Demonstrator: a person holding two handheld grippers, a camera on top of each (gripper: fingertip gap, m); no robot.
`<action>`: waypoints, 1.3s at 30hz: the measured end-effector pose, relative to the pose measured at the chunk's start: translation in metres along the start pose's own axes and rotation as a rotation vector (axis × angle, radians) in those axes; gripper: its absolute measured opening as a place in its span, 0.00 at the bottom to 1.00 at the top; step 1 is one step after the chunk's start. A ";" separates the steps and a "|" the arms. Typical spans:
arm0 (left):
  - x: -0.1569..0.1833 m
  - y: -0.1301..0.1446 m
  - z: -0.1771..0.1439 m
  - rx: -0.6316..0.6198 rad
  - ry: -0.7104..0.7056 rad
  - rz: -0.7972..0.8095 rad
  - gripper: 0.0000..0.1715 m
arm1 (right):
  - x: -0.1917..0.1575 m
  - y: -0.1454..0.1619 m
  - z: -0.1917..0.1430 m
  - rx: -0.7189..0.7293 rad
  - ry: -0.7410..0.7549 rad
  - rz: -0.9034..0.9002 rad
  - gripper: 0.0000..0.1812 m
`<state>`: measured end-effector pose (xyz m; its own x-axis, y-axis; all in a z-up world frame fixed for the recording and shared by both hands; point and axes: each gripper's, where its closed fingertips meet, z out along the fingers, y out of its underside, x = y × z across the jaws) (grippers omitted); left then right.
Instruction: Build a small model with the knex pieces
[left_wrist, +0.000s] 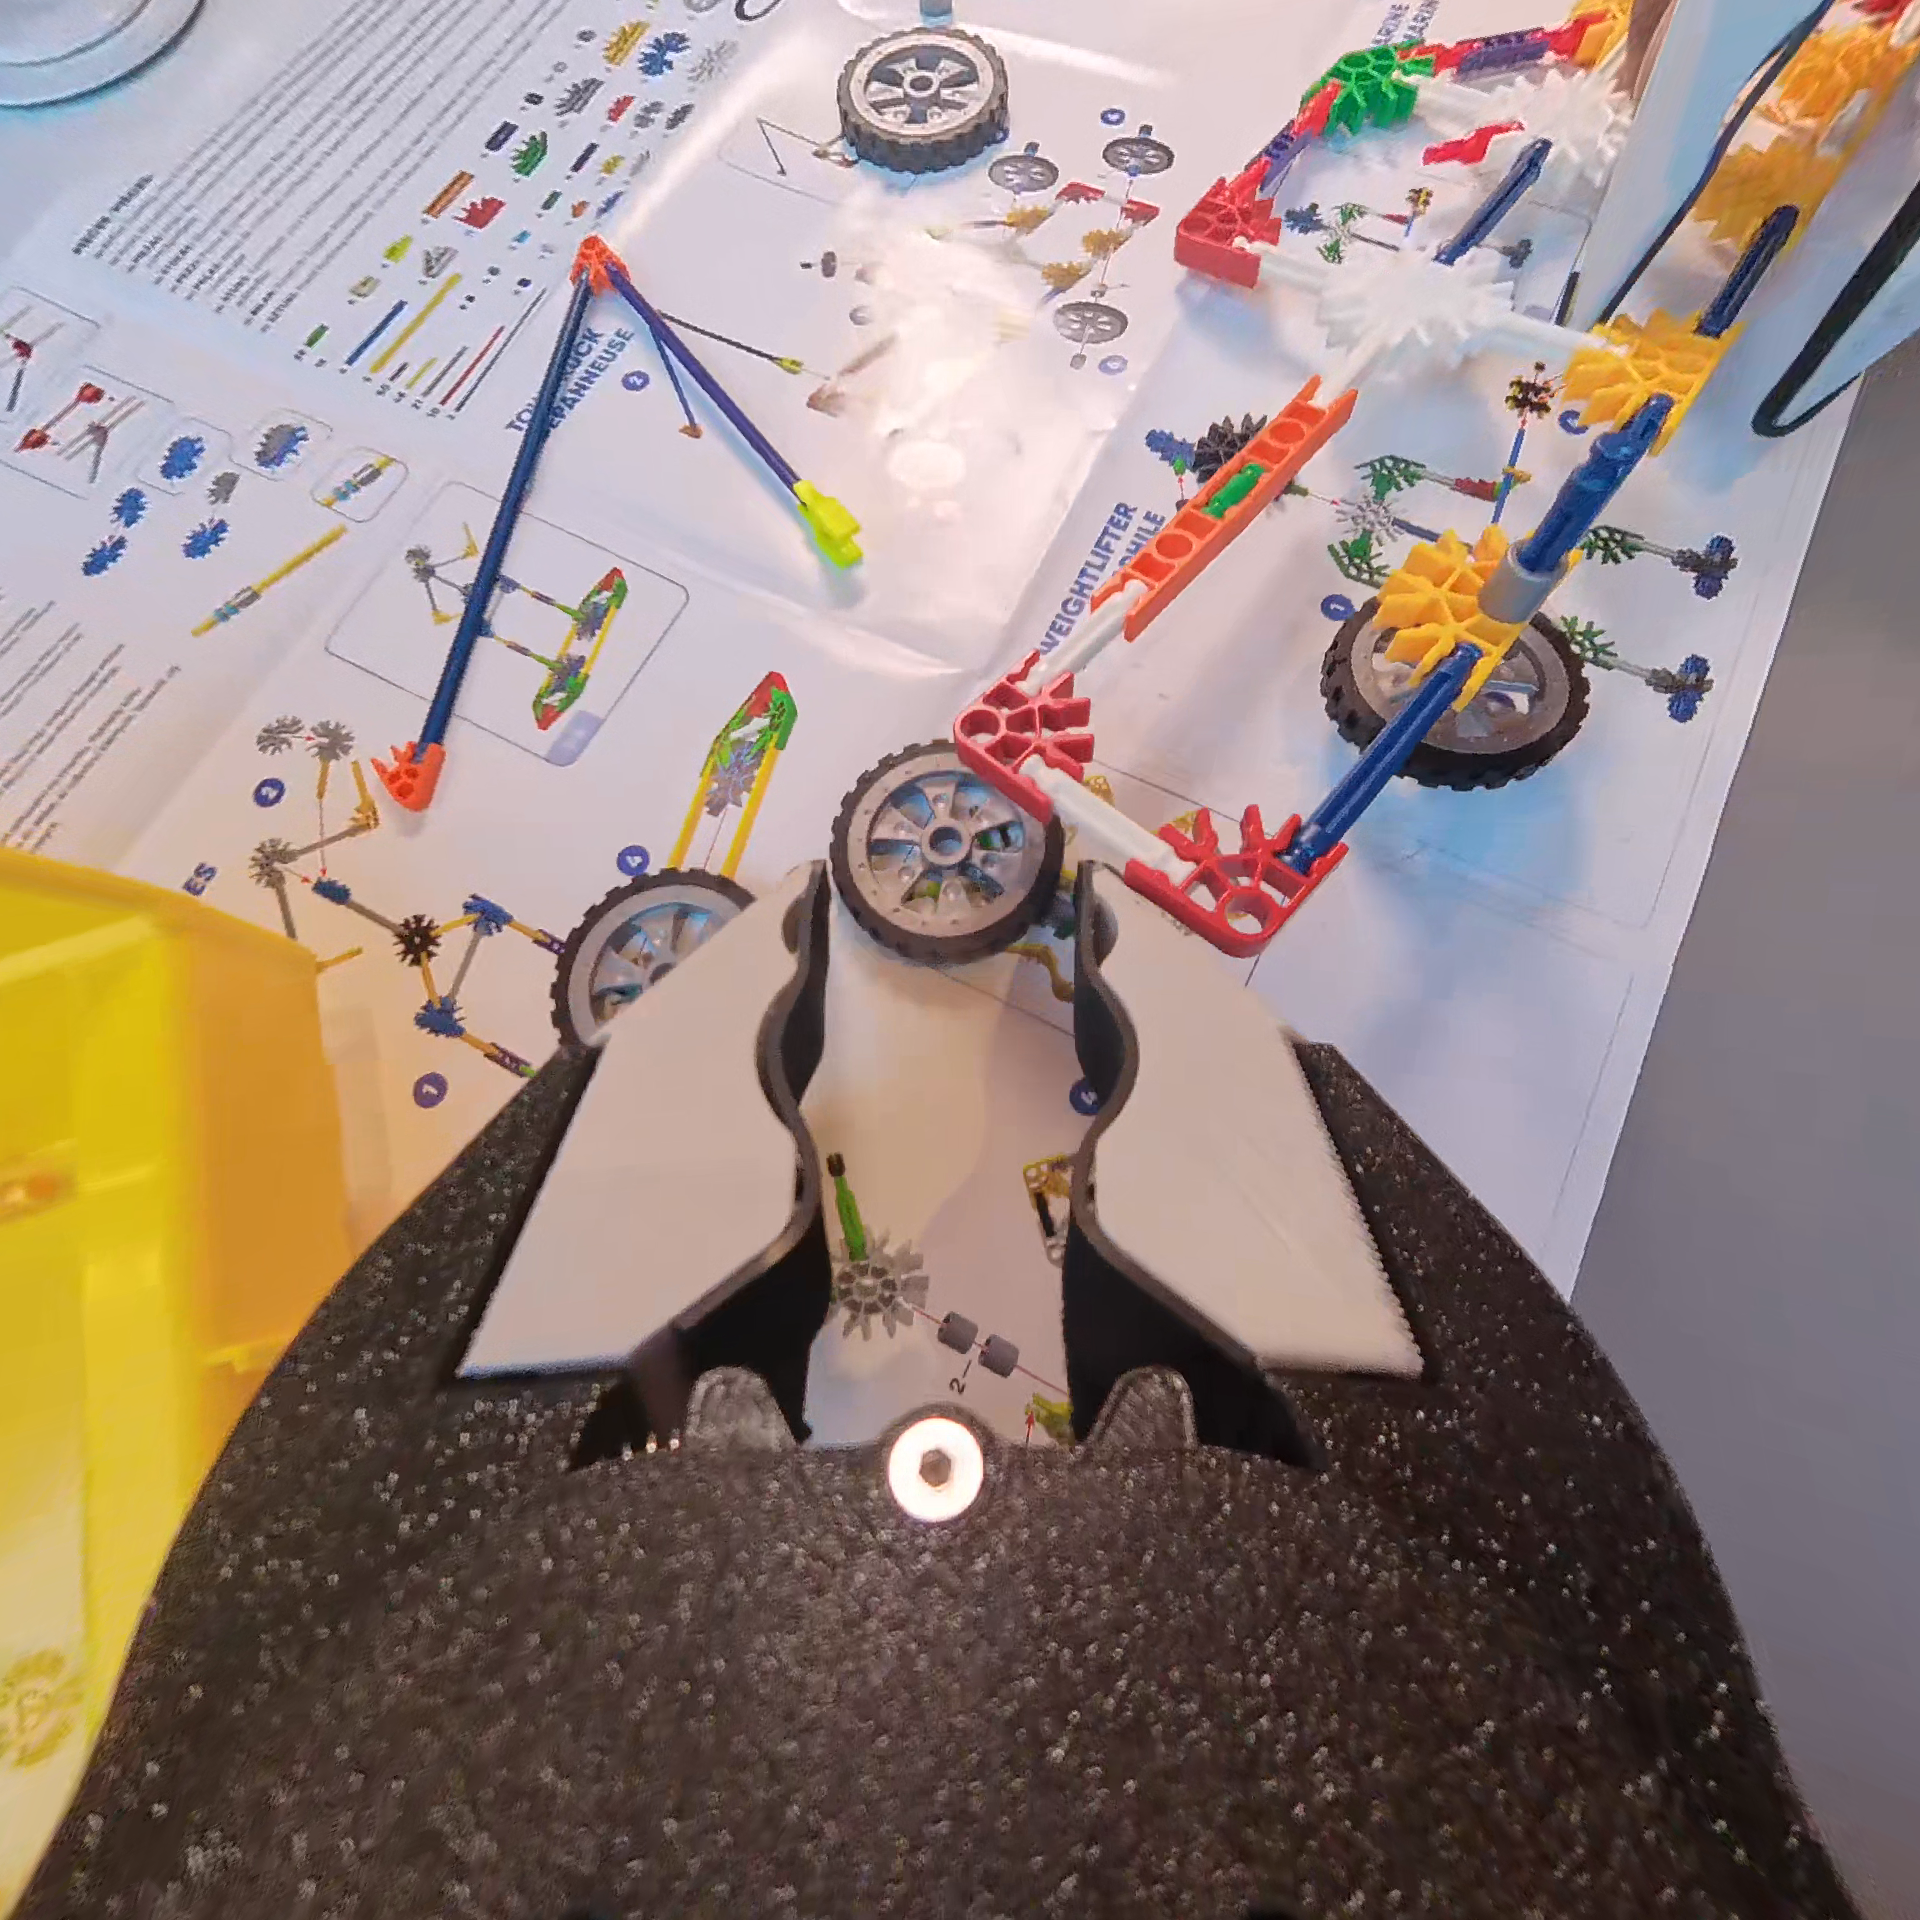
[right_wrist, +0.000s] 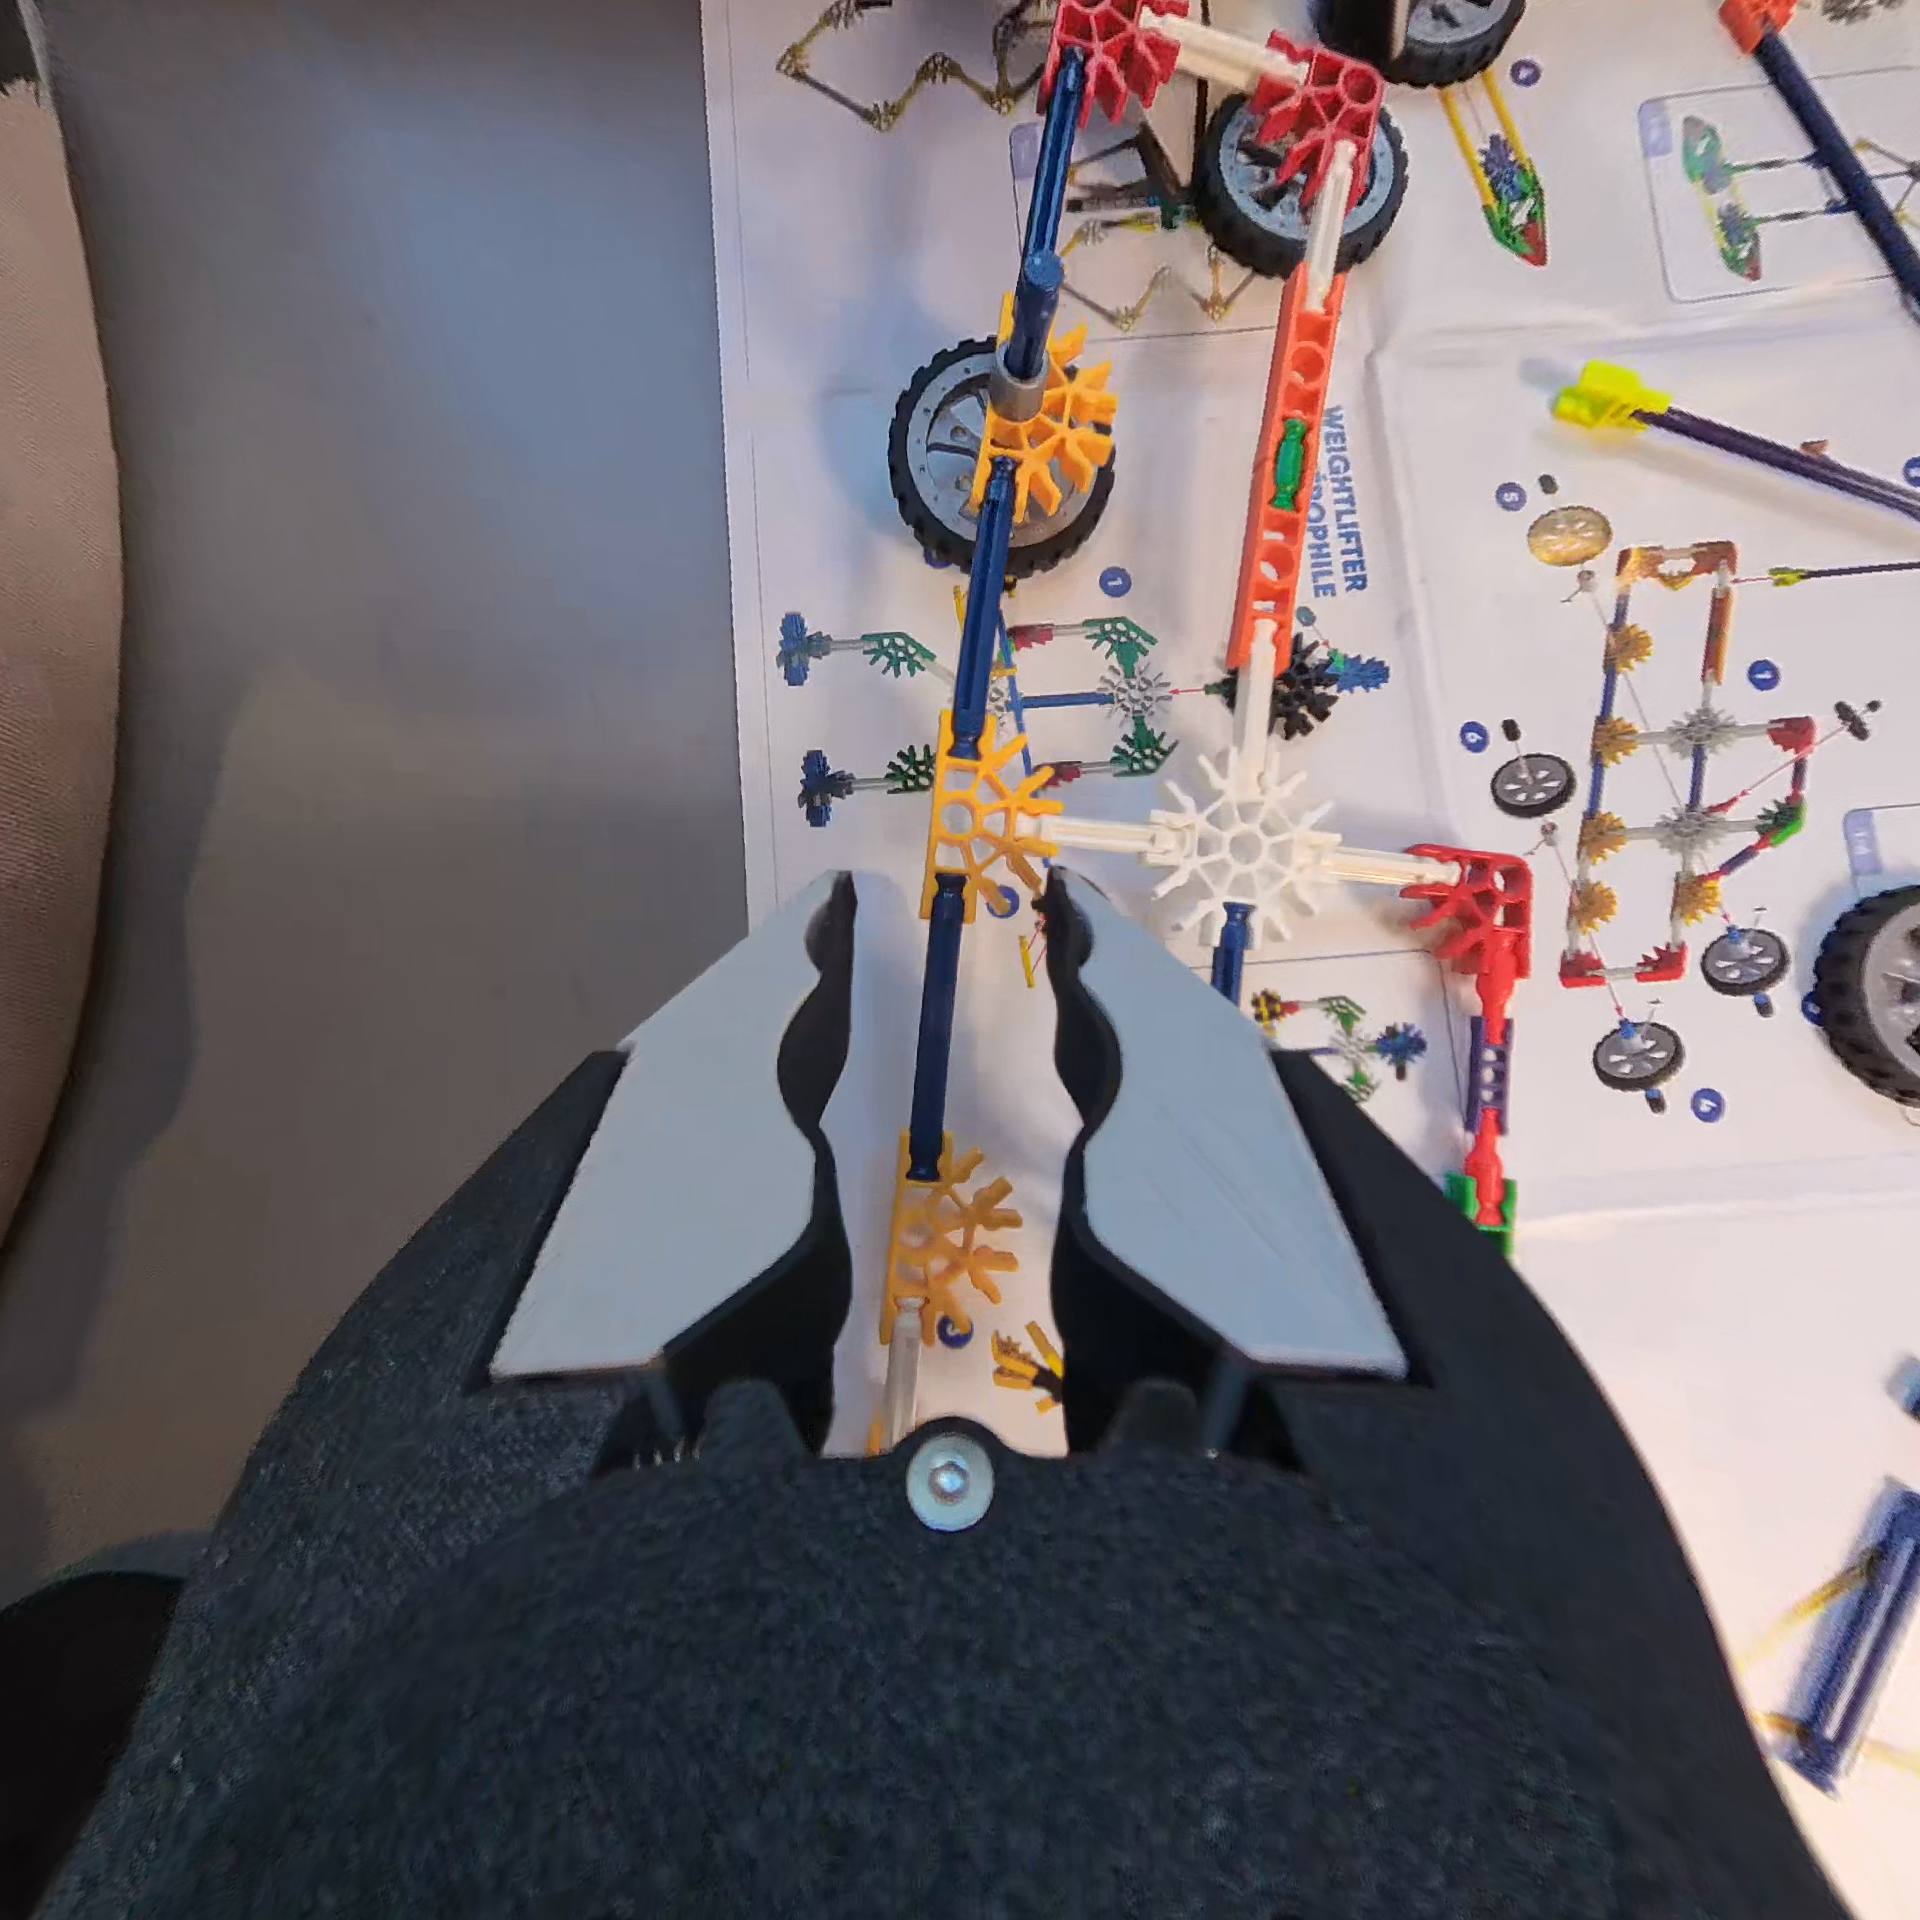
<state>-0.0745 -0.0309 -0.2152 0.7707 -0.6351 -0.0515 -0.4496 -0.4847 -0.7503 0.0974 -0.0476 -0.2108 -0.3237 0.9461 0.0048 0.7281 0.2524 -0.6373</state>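
Left gripper (left_wrist: 951, 883) fingers apart around light black-tyred grey plastic wheel (left_wrist: 948, 850); right gripper (right_wrist: 948, 894) apart, straddling stiff blue plastic rod (right_wrist: 935, 1023); grip mid-rod.

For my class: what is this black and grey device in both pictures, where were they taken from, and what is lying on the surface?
Each picture comes from a camera mounted on a hand-held gripper, looking along its two grey fingers. The left gripper is open, its tips on either side of a loose toy wheel. The right gripper is open too, its fingers straddling a blue rod of a rod-and-connector frame, gripping nothing. Everything lies on a printed instruction sheet, with a yellow bin at the left.
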 end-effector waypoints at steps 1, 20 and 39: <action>0.001 0.000 0.002 -0.008 0.005 0.006 0.27 | -0.001 0.001 0.000 -0.001 -0.003 0.000 0.19; 0.004 -0.056 -0.050 0.227 0.011 0.025 0.25 | 0.005 0.003 -0.003 0.006 0.017 0.009 0.13; 0.091 -0.067 -0.010 0.073 0.303 0.228 0.25 | 0.007 -0.017 -0.013 0.116 0.049 -0.020 0.14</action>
<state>0.0210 -0.0622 -0.1634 0.4811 -0.8760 -0.0337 -0.5523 -0.2731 -0.7876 0.0906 -0.0427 -0.1903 -0.3056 0.9506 0.0542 0.6462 0.2488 -0.7214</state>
